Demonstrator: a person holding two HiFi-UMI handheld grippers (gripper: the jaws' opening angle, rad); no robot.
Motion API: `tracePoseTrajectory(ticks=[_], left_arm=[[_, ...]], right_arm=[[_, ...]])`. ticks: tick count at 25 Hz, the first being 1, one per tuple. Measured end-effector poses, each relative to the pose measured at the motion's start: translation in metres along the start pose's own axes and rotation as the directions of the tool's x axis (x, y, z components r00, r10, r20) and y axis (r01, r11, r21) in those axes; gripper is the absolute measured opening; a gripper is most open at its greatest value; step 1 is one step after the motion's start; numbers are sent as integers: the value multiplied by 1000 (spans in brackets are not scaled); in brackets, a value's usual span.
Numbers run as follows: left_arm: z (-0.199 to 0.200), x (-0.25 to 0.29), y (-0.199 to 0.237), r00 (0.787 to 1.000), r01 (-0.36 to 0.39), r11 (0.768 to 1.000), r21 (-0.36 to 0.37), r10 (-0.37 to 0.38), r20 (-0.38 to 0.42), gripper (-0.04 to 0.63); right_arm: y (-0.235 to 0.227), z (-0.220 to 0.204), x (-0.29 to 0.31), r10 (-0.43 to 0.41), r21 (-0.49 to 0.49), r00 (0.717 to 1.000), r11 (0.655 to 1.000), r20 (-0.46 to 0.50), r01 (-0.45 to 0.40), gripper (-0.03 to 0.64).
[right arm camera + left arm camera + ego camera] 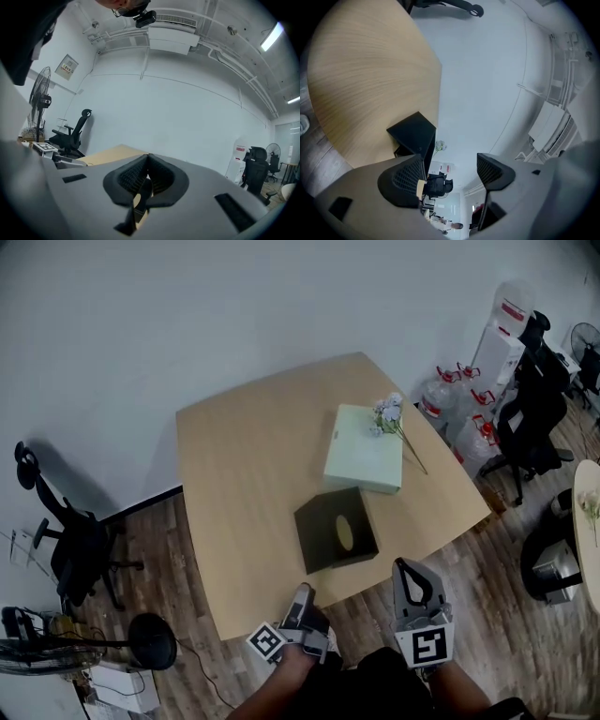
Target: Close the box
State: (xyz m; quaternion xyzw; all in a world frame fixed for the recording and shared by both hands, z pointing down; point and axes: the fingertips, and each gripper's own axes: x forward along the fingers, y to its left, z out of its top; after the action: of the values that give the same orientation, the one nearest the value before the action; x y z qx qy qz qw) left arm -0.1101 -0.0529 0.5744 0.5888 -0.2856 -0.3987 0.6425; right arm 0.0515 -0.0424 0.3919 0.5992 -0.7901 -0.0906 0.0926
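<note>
Seeing the dark box [326,521] on the surface [244,456], close to the near edge and right of centre, with an oval opening in its top face. We can't tell from these views whether it is open or closed

Pale green box [364,457] lies flat just beyond it on the far side, with a small gap between the two. A sprig of flowers [387,412] rests over its far right corner, stem running off to the right onto the surface

Left gripper [450,161]: jaws released and spread wide, nothing between them. We have it off the near edge of the surface, aimed at the dark box; in the left gripper view the box shows just past one jaw, not touching it

Right gripper [147,158]: jaws clenched, tips meeting, and we see nothing held. It sits off the near edge too, to the right of the left one and apart from both boxes

Wooden floor [169,559] surrounds the surface. A black office chair [80,549] stands by the wall at the left, and we see more chairs and water bottles at the far right
</note>
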Motion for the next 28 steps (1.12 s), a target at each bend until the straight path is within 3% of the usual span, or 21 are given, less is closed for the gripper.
tracePoseTrajectory(ticks=[4,17,23,28], left_arm=[[10,7,21,1000,-3,996,-87,6,27,371],[13,33,77,983,-36,985,-170,66,171,339],[27,45,100,960,-1,964,-266,76,270,318],[37,49,104,940,19,964,-267,74,334,307]], right_arm=[[3,-1,20,37,-1,999,999,-12,-37,12],[-2,-28,62,212,-2,977,977,-27,-212,12],[-10,-37,69,241,27,970,970,-34,-240,12],[-12,-54,70,296,7,953,955,-69,-296,12]])
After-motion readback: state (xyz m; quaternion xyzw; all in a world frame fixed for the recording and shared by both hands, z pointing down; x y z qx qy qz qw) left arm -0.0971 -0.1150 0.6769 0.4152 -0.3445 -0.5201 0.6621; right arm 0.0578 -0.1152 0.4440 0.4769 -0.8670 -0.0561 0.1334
